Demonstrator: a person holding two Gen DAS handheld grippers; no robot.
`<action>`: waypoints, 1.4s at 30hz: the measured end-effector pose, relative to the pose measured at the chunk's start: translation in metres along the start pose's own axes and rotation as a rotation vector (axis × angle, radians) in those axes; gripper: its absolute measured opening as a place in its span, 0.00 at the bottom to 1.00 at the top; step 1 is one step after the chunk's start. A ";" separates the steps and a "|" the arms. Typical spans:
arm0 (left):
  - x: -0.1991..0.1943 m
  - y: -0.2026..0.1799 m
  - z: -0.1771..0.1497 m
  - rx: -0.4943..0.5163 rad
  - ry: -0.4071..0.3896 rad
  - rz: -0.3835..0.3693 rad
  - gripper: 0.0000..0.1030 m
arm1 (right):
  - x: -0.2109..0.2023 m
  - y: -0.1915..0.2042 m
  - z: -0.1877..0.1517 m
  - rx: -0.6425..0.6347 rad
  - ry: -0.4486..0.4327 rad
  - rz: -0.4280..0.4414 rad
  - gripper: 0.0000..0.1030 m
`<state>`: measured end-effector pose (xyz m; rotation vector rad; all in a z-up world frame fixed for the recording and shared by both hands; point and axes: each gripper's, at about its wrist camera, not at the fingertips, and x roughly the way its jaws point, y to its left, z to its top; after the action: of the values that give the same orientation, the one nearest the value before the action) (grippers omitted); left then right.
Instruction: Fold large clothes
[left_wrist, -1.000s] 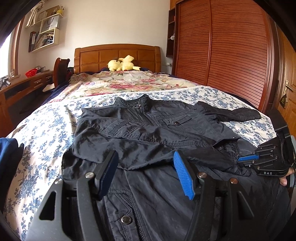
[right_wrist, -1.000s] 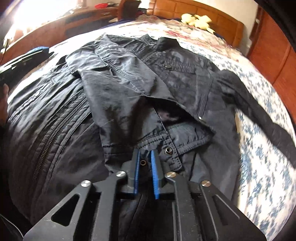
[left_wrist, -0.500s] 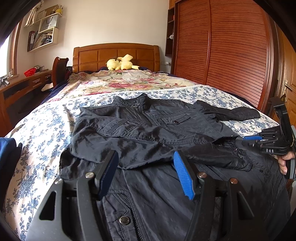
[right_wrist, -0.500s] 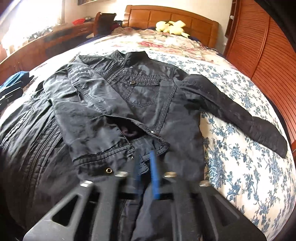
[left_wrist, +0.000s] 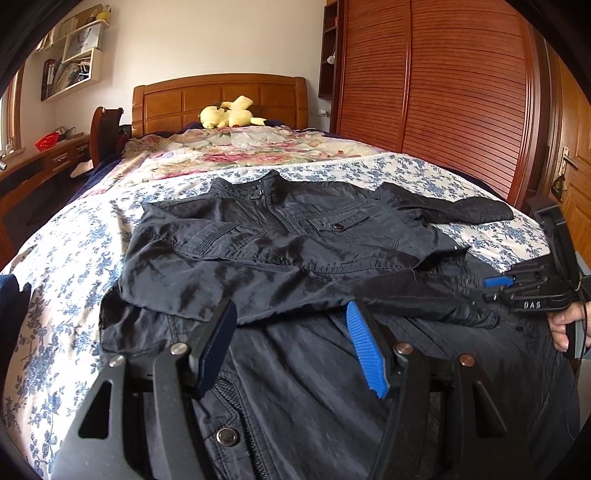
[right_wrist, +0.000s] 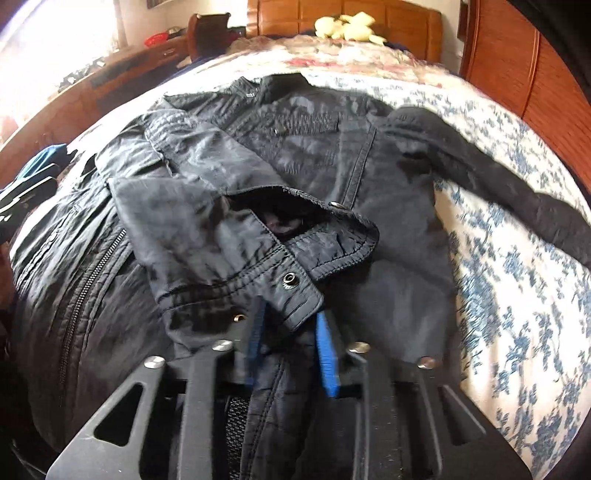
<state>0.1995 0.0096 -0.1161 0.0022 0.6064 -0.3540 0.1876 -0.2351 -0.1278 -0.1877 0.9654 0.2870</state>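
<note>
The left gripper (left_wrist: 290, 328) hovers with fingers spread wide above the one black jacket (left_wrist: 280, 251) on the bed (left_wrist: 62, 266). The right gripper (right_wrist: 290, 332), blurred, seems parted around the folded sleeve's cuff (right_wrist: 295, 291), not pinching.

We see the jacket (right_wrist: 229, 206) hem cut off by the bottom edge; motion blur smears the right tongs (right_wrist: 288, 339).

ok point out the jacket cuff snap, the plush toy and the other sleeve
cuff snap (right_wrist: 288, 278), right wrist view, on the metal stud
plush toy (left_wrist: 231, 115), left wrist view, on its yellow body
other sleeve (right_wrist: 517, 192), right wrist view, mid-sleeve on the bedspread
</note>
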 end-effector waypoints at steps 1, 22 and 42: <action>0.000 -0.001 0.000 0.001 0.001 -0.001 0.60 | -0.003 0.001 0.001 -0.011 -0.012 -0.017 0.09; -0.001 0.001 -0.003 0.006 0.007 -0.005 0.60 | -0.019 -0.007 0.060 0.017 -0.146 -0.104 0.36; -0.002 0.002 -0.004 0.003 0.016 -0.018 0.60 | 0.077 0.038 0.067 -0.047 0.123 0.036 0.36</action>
<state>0.1965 0.0129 -0.1187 0.0022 0.6221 -0.3723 0.2690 -0.1685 -0.1552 -0.2338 1.0853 0.3345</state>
